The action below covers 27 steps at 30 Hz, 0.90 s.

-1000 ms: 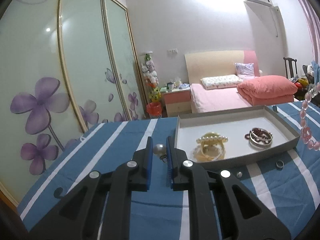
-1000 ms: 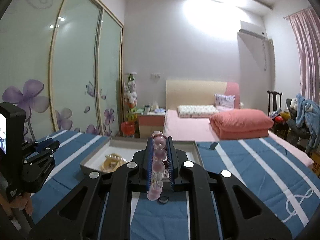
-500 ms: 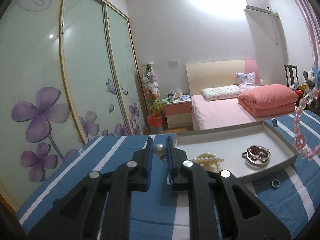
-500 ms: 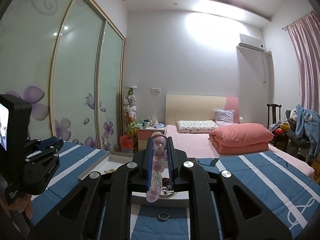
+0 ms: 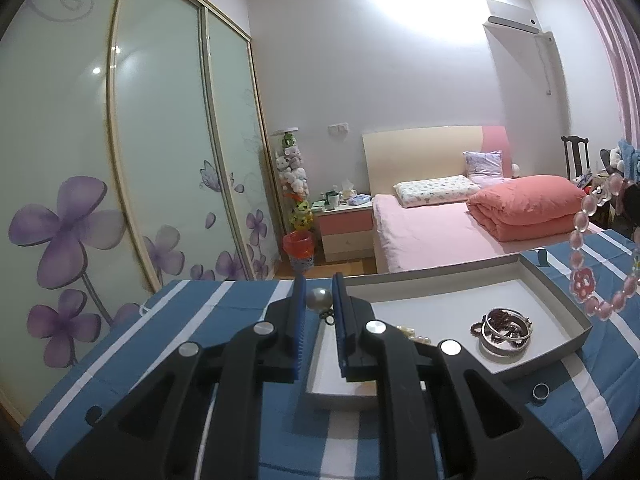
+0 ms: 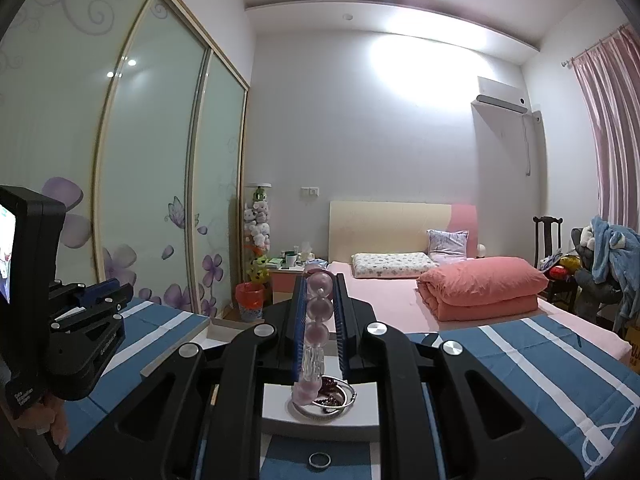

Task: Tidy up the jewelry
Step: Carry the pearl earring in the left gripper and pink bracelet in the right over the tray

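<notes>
My left gripper (image 5: 319,298) is shut on a grey pearl earring (image 5: 318,299), held over the near left corner of the grey tray (image 5: 568,306). Inside the tray lie dark bead and metal bangles (image 5: 505,330) and a pearl piece (image 5: 412,334), half hidden behind my fingers. My right gripper (image 6: 319,296) is shut on a pink bead bracelet (image 6: 316,330) that hangs down over the bangles (image 6: 332,398) in the tray (image 6: 320,418). The same bracelet (image 5: 588,252) dangles at the right edge of the left wrist view.
A small metal ring (image 5: 541,391) lies on the blue striped cloth (image 5: 168,344) just outside the tray's near side; the ring (image 6: 319,459) also shows in the right wrist view. The other hand-held gripper (image 6: 80,320) stands at the left. A pink bed (image 6: 460,292) is beyond.
The left gripper with the earring rose and shifted toward the tray, which now sits lower and nearer. The right gripper tilted up; the bracelet now hangs over the bangles.
</notes>
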Each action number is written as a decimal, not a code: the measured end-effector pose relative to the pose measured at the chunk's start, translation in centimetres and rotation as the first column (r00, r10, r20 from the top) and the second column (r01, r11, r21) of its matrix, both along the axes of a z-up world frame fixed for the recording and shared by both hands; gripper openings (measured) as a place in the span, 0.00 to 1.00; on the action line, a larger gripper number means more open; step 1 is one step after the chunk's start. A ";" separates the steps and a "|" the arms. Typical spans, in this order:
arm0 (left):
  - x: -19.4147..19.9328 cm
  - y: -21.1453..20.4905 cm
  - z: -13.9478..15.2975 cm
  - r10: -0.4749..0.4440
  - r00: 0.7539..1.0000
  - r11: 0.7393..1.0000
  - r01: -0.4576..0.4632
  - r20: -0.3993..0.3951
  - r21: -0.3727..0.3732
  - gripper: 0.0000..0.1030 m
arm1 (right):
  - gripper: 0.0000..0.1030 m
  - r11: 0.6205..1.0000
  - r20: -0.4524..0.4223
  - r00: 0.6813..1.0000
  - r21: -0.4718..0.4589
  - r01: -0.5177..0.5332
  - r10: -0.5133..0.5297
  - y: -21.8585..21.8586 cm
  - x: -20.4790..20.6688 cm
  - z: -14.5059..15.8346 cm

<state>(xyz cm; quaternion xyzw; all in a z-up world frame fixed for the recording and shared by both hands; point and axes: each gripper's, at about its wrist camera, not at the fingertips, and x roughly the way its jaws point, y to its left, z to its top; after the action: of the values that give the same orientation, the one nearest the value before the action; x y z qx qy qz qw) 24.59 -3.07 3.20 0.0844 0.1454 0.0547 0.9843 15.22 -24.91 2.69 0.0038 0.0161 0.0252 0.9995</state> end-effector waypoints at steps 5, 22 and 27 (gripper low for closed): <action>1.2 -0.7 -0.1 -0.010 1.000 1.000 0.010 -0.003 0.006 0.14 | 0.14 1.000 -0.003 1.000 0.003 0.001 -0.001 -0.1 0.8 -0.1; 8.2 -2.1 -2.3 -0.058 0.997 0.998 0.057 -0.045 -0.023 0.14 | 0.14 1.000 -0.089 0.996 0.001 -0.015 0.015 -0.6 6.8 -2.2; 9.5 -2.3 -3.4 -0.082 0.993 0.995 0.077 -0.083 -0.057 0.13 | 0.14 1.000 -0.141 0.990 0.009 -0.024 0.025 -0.5 8.1 -2.8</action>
<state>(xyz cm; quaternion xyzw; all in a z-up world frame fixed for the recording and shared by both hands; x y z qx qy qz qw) 34.14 -5.39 -0.23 0.0659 0.1851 0.0078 0.9805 23.32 -25.41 -0.11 0.0088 0.0868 0.0374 0.9955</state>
